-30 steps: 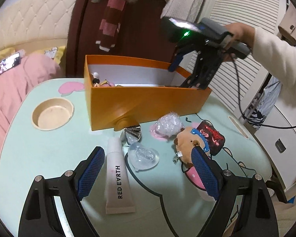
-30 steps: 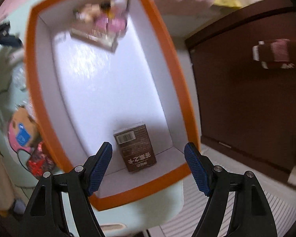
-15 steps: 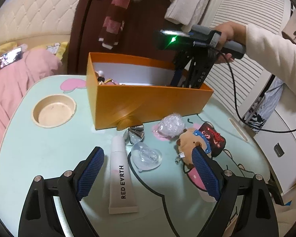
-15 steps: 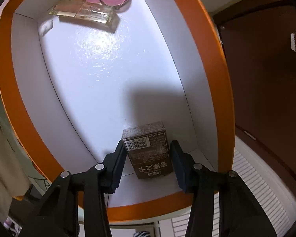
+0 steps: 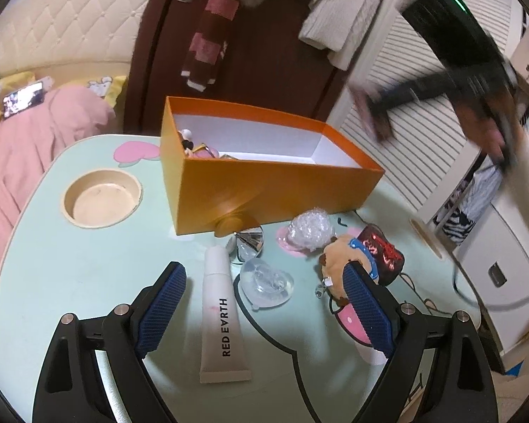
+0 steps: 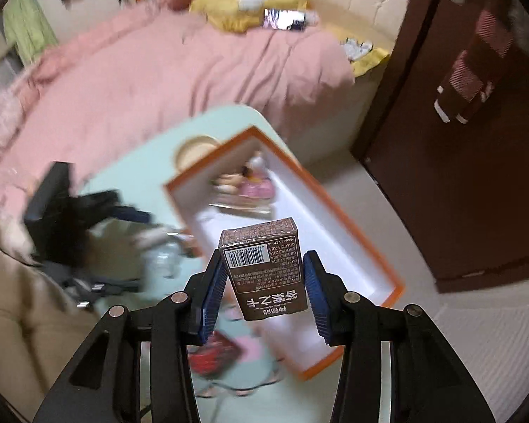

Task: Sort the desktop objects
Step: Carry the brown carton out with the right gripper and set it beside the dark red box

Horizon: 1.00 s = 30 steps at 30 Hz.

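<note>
My right gripper [image 6: 262, 282] is shut on a small brown box [image 6: 262, 268] with a barcode and holds it high above the orange box [image 6: 335, 246]. In the left wrist view the right gripper [image 5: 381, 116] is a blur up at the right, above the orange box [image 5: 264, 190]. My left gripper [image 5: 264, 303] is open and empty, low over the table. Between its fingers lie a white RED EARTH tube [image 5: 222, 313] and a clear plastic piece [image 5: 266, 282]. A bubble-wrap ball [image 5: 308, 227], a plush toy [image 5: 342, 261] and a red pouch [image 5: 381, 252] lie to the right.
The orange box holds a small figure and pink items [image 5: 194, 144] at its left end. The pale green table [image 5: 70, 264] has a round cup recess [image 5: 100, 199] at the left. A shiny metal cone [image 5: 248, 243] sits by the box. A pink bed [image 6: 158, 70] stands behind.
My right gripper closed on the brown box inside the orange box and lifted it out, up and to the right. My left gripper stayed open and shifted slightly.
</note>
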{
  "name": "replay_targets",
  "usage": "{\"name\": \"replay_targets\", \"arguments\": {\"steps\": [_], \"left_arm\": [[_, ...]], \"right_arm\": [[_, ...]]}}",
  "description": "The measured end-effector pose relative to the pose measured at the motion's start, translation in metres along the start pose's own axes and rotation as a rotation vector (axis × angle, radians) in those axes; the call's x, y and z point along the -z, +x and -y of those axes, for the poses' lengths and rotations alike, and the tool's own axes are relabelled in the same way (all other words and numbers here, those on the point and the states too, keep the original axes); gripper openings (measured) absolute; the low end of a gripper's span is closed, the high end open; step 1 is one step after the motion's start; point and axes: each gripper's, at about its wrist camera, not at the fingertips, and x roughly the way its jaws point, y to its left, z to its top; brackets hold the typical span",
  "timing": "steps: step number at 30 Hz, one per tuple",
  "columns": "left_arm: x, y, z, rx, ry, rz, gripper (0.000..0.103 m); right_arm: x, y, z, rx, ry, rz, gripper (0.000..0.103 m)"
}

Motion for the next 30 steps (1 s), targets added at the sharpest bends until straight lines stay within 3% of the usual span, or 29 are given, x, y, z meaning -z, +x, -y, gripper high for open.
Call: {"name": "replay_targets", "arguments": {"steps": [3,9,16,20,23,24,26,30], "left_arm": [[-0.002,-0.004,-0.008,0.007,-0.049,0.026,0.09],[-0.01,-0.009,-0.017,0.023,-0.104,0.046,0.09],[-0.068,-0.021,-0.004,0.025,-0.044,0.071,0.088],[-0.107,0.001,0.011,-0.031,0.065,-0.023,0.078],[-0.125,0.037,0.022,-0.143,0.143,-0.146,0.072],[-0.13,0.048,0.024,-0.182,0.157,-0.176,0.072],[-0.135,0.069,0.024,-0.25,0.158,-0.221,0.072],[-0.139,0.105,0.025,-0.318,0.144,-0.332,0.072]], "right_arm": [[0.036,0.021,-0.027,0.052,0.097,0.029,0.046],[0.125,0.048,-0.016,0.068,0.447,0.105,0.046],[0.159,0.059,-0.019,0.062,0.563,0.218,0.047],[0.177,0.065,-0.014,0.016,0.648,0.325,0.047],[0.191,0.058,-0.014,-0.026,0.723,0.445,0.049],[0.194,0.056,-0.015,-0.029,0.733,0.48,0.052],[0.2,0.051,-0.021,-0.009,0.754,0.556,0.071],[0.206,0.045,-0.027,-0.021,0.794,0.687,0.074]]}}
